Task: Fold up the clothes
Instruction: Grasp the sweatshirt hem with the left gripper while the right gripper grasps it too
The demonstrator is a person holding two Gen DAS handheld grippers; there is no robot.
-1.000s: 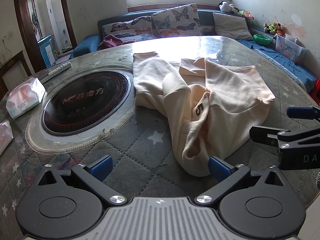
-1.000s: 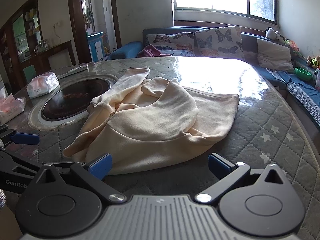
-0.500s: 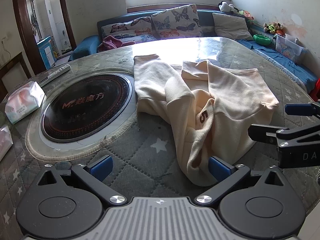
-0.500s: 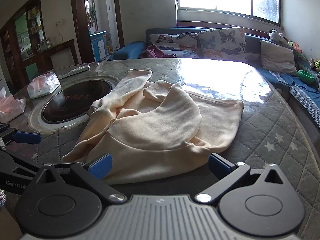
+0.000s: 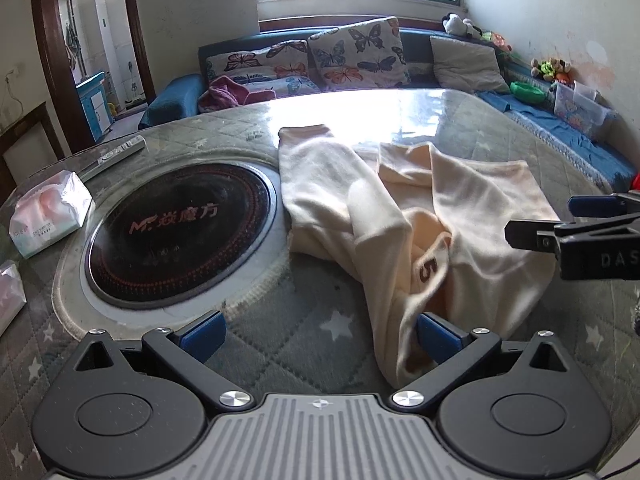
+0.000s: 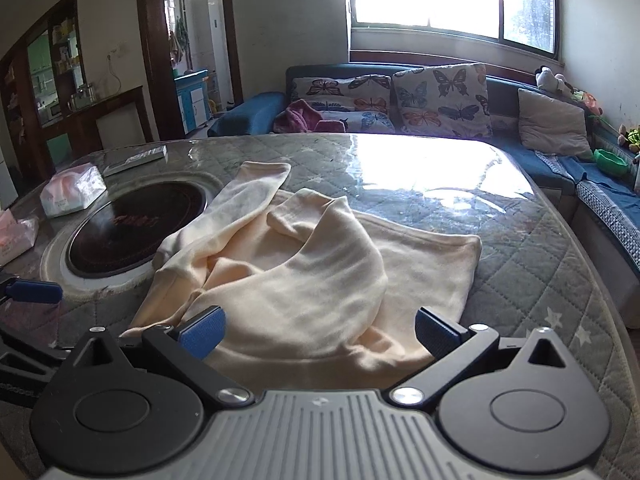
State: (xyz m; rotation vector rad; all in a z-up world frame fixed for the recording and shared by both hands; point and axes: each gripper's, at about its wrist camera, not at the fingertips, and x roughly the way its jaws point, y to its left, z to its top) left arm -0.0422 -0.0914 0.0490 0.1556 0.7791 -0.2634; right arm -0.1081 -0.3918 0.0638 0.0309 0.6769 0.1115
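Note:
A cream sweatshirt lies crumpled on the quilted table, with a dark "5" patch showing on a fold. One sleeve stretches toward the black round cooktop. My left gripper is open at the garment's near left end, its right pad beside the cloth. In the right wrist view the same sweatshirt fills the middle, and my right gripper is open over its near hem. The right gripper also shows at the right edge of the left wrist view.
A black round cooktop is set into the table at left. Tissue packs and a remote lie beyond it. A sofa with butterfly pillows runs behind the table, with toys and a bin at right.
Both grippers have lifted and drawn back slightly, so the sweatshirt sits lower in both views. The garment itself has not moved, and both grippers stay open.

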